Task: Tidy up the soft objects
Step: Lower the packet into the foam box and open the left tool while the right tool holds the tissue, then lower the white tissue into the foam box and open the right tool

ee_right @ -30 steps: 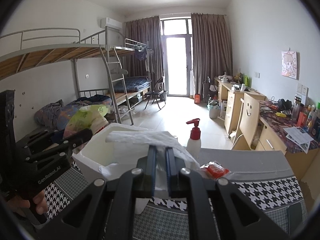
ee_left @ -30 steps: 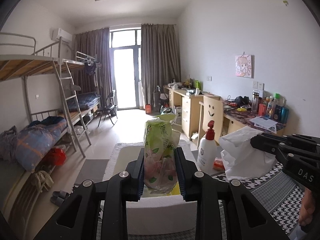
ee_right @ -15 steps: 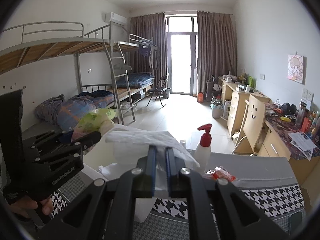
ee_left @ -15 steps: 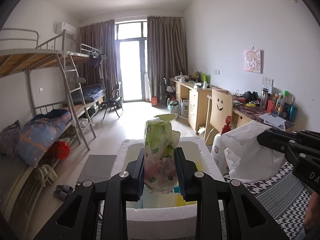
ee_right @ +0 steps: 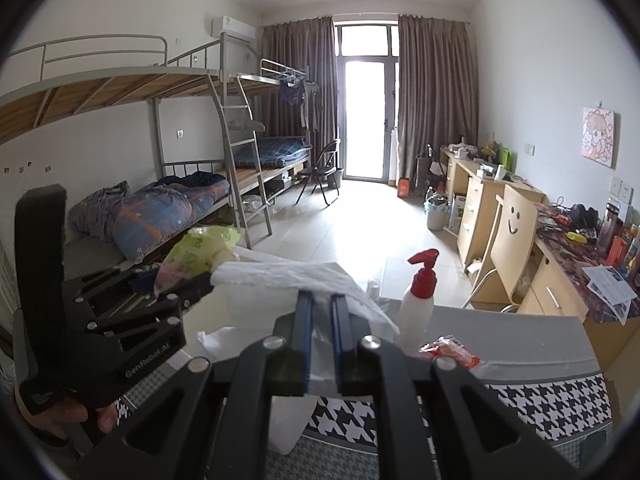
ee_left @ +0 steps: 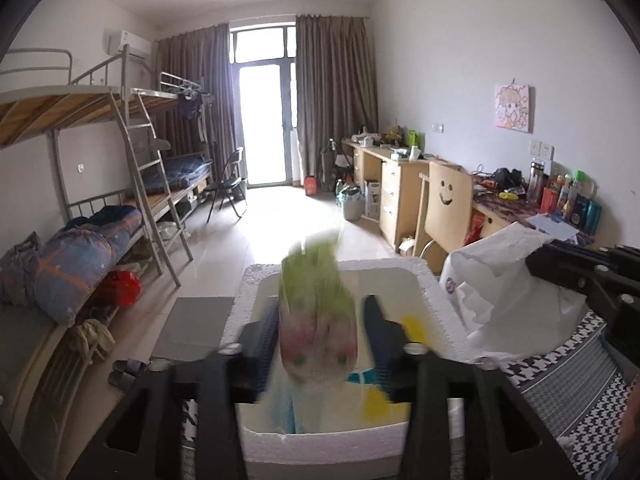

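A green and pink soft packet is blurred between the spread jaws of my left gripper, above a white foam box; the jaws stand apart from it. The packet also shows in the right wrist view, beside the left gripper. My right gripper is shut on a white plastic bag, held to the right of the box; the bag shows in the left wrist view too. Yellow and blue things lie inside the box.
A white pump bottle with a red top and a red packet stand on the houndstooth-covered table. Bunk beds line the left wall. Desks and a smiley-face chair line the right wall.
My left gripper has opened and the green packet is dropping toward the foam box. Both grippers have moved forward over the box. The right gripper still holds the white bag.
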{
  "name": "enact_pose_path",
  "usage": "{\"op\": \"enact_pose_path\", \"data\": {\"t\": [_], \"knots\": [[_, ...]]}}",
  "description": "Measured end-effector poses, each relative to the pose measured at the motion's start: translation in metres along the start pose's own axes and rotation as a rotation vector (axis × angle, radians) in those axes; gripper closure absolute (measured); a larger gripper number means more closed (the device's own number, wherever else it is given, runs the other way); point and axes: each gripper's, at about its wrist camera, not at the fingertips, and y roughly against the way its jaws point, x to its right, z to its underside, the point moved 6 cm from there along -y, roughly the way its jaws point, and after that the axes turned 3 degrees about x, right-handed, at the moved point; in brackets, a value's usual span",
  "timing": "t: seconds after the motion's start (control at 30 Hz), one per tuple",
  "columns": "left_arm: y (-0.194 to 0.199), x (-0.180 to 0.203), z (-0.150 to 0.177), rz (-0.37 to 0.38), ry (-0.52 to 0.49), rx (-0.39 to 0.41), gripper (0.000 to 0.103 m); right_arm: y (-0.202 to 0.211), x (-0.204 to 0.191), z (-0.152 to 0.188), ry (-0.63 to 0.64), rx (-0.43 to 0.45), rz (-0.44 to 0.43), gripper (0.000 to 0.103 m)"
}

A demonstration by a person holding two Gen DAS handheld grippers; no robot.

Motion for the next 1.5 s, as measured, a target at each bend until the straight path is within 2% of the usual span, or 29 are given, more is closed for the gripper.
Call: {"op": "enact_pose_path", "data": {"t": [0.1,0.3,0.57,0.77,0.9,1.5], "knots": [[0.002,-0.007,0.000,-0.014,0.017,0.008,0.028,-0.001,-0.001,0.000,0.000,-0.002,0.000,0.091],[0.010,-0.021,-0.001,-0.058,0.037,0.030,0.016,-0.008,-0.006,0.001,0.005,-0.015,-0.007,0.091],[0.019,-0.042,-0.001,-0.114,0.066,0.047,0.007,-0.024,-0.018,0.001,0.014,-0.035,-0.026,0.091],[0.026,-0.051,0.003,-0.132,0.074,0.052,0.006,-0.033,-0.025,-0.001,0.017,-0.049,-0.051,0.091],[0.030,-0.057,0.005,-0.155,0.080,0.060,0.001,-0.040,-0.031,-0.002,0.019,-0.059,-0.069,0.091],[0.038,-0.079,0.012,-0.181,0.109,0.062,0.001,-0.070,-0.043,0.001,-0.014,-0.138,-0.127,0.091]]}}
